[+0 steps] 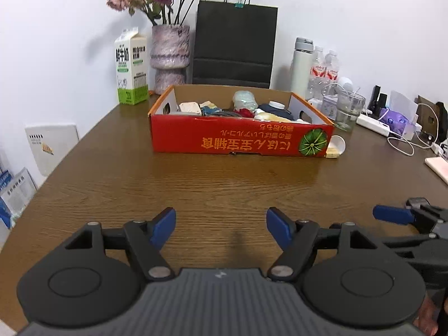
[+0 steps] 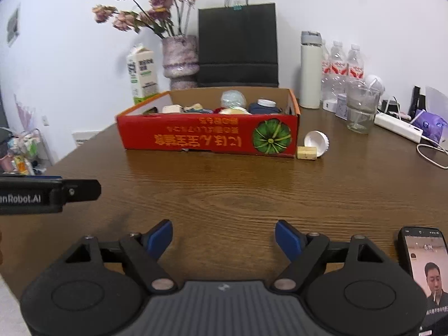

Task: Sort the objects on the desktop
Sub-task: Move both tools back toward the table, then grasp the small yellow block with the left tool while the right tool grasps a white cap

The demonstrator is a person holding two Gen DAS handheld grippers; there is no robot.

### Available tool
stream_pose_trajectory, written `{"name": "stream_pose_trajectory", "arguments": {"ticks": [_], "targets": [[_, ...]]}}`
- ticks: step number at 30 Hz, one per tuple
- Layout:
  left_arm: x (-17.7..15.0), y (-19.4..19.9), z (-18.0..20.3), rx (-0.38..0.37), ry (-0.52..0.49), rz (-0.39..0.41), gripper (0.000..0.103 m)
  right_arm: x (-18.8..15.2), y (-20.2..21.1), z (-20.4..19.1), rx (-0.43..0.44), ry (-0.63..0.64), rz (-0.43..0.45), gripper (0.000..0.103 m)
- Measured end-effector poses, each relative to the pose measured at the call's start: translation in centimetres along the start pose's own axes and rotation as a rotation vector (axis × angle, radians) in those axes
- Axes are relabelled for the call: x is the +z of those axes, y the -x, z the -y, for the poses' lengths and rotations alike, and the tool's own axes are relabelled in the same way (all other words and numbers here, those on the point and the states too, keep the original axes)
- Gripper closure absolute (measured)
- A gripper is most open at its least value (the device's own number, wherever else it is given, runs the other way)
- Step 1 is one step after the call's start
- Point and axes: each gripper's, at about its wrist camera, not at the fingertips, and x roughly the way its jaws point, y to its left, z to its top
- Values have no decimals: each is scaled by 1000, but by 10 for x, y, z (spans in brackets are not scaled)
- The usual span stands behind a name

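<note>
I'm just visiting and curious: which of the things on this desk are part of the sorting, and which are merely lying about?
Likely part of the sorting:
red box holding small items
white cap beside it
cork block beside it

Likely just lying about:
milk carton
flower vase
black bag
glass
phone

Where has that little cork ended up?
The cork lies on the wooden table, just off the right end of the red box in the right wrist view, with the white cap right behind it.

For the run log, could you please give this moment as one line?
left gripper open, empty | right gripper open, empty | box filled | cork, cap outside
</note>
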Motion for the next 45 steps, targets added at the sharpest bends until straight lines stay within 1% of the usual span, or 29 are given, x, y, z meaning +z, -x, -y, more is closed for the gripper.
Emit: {"name": "stream_pose_trajectory", "arguments": {"ticks": [4, 7, 10, 14, 16, 20, 23, 25, 26, 27, 28, 29, 30, 33, 35, 36, 37, 39, 40, 41, 42, 43, 44, 45], "targets": [[2, 0, 5, 20, -20, 1, 26, -1, 9, 4, 5, -1, 25, 22], [4, -13, 11, 43, -36, -34, 26, -2, 10, 9, 0, -15, 33, 22], [5, -22, 22, 34, -62, -43, 26, -5, 9, 17, 2, -39, 35, 22], [9, -38, 33, 7, -51, -60, 26, -4, 6, 29, -4, -55, 33, 22], [12, -46, 39, -7, -51, -68, 26, 0, 8, 39, -1, -60, 50, 22], [26, -59, 55, -33, -57, -38, 27, 18, 27, 76, -11, -106, 118, 22], [38, -68, 69, -90, -55, -23, 27, 42, 34, 117, -27, -128, 156, 22], [45, -76, 79, -141, -72, -17, 28, 58, 30, 141, -70, -111, 165, 22], [48, -81, 86, -164, -87, -19, 28, 67, 25, 154, -94, -101, 156, 22], [51, -85, 93, -188, -101, -19, 31, 77, 15, 167, -112, -87, 129, 22], [53, -91, 100, -215, -114, -21, 32, 85, 7, 176, -117, -73, 102, 22], [55, -98, 109, -241, -128, -29, 36, 93, -4, 185, -104, -56, 78, 22], [57, -106, 117, -264, -144, -45, 38, 102, -17, 194, -71, -47, 52, 23], [60, -126, 141, -307, -187, -60, 42, 124, -64, 210, 91, -32, -55, 25], [60, -139, 154, -325, -195, -75, 43, 132, -94, 209, 152, -18, -126, 26], [60, -143, 158, -332, -189, -83, 44, 137, -112, 207, 177, -6, -158, 30], [60, -148, 160, -340, -182, -89, 44, 138, -123, 203, 189, -4, -172, 33], [60, -157, 163, -348, -177, -94, 45, 143, -149, 200, 211, -14, -221, 45], [60, -160, 163, -343, -178, -94, 45, 143, -160, 197, 220, -18, -246, 48], [60, -164, 162, -334, -178, -97, 45, 144, -173, 198, 229, -18, -276, 57], [60, -168, 160, -326, -177, -102, 45, 144, -181, 198, 232, -26, -298, 72], [60, -170, 158, -317, -174, -106, 45, 143, -186, 200, 242, -37, -316, 80], [60, -173, 155, -307, -169, -112, 44, 142, -188, 202, 265, -54, -313, 85], [60, -175, 151, -303, -158, -120, 44, 142, -187, 202, 279, -59, -320, 86]]}}
